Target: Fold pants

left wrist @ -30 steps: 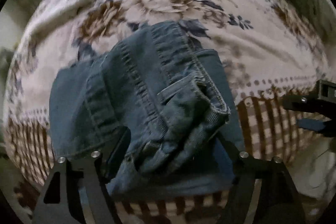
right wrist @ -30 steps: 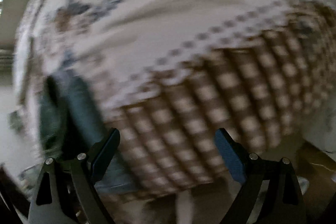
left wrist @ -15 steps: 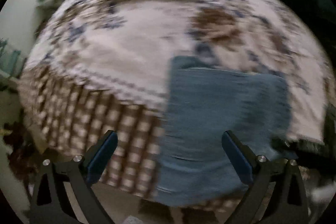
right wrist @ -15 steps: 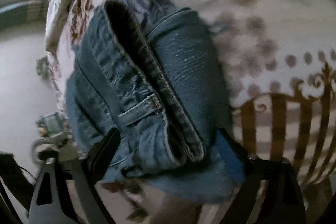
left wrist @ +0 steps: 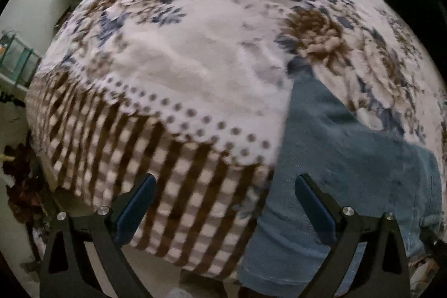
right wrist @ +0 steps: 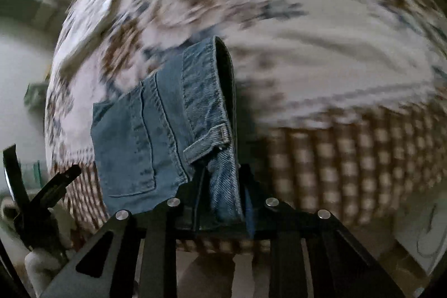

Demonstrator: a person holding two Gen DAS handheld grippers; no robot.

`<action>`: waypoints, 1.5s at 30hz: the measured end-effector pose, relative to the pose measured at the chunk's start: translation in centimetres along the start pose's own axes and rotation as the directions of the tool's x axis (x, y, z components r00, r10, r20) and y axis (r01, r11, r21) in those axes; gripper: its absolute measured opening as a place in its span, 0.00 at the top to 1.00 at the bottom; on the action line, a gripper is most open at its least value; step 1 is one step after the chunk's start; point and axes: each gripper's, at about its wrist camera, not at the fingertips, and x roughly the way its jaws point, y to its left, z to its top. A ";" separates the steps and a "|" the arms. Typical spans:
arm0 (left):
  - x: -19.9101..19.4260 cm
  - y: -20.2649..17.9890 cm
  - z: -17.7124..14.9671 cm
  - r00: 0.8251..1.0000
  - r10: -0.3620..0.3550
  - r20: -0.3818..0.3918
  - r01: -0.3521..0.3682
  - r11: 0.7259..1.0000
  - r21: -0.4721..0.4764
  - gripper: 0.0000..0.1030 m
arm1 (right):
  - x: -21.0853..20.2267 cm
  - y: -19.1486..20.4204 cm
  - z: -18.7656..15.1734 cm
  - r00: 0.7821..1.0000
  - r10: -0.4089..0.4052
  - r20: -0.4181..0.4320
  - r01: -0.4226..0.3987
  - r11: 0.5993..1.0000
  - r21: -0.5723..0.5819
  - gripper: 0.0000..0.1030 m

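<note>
Bedspread (left wrist: 195, 80) is draped with jeans (right wrist: 173, 130), whose waistband has just been clamped by the closing right gripper (right wrist: 220, 200); left gripper (left wrist: 223, 200), released, must grasp next.

Your left gripper (left wrist: 222, 198) is a black frame with triangular cut-outs in each arm and four round silver screw heads across the top. Its two fingers (left wrist: 134, 200) end in long dark blue pads with rounded tips.

Your right gripper (right wrist: 222, 190) is built the same: flat black arms, triangular openings, four silver screws in a row, and a strip of blue pad showing along the inner edge of one finger. In the right wrist view your other tool appears at the left edge as black angular bars above a pale rounded grip.
</note>
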 end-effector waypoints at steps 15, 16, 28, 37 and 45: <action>10.3 -8.9 9.8 0.936 -0.307 -0.174 0.311 0.950 -0.005 0.64 | 5.0 -11.1 2.0 0.980 0.161 -0.115 -0.129 0.959 0.252 0.34; 10.8 -9.4 10.1 0.929 -0.325 -0.176 0.332 0.943 0.010 0.67 | 6.0 -11.1 2.6 0.976 0.179 -0.124 -0.144 0.957 0.253 0.34; 10.7 -7.6 11.5 0.916 -0.368 -0.160 0.368 0.929 -0.036 0.84 | 8.3 -10.2 3.0 0.974 0.145 -0.176 -0.114 0.978 0.175 0.56; 4.6 -3.9 5.8 0.902 -0.423 -0.085 0.418 0.906 -0.071 0.00 | 4.3 -13.1 -2.5 0.937 0.332 -0.107 -0.260 0.869 0.420 0.31; 8.6 -3.1 -1.8 0.832 -0.516 -0.203 0.471 0.851 -0.234 0.00 | 10.8 -11.9 -7.1 0.829 0.555 -0.067 -0.420 0.698 0.580 0.23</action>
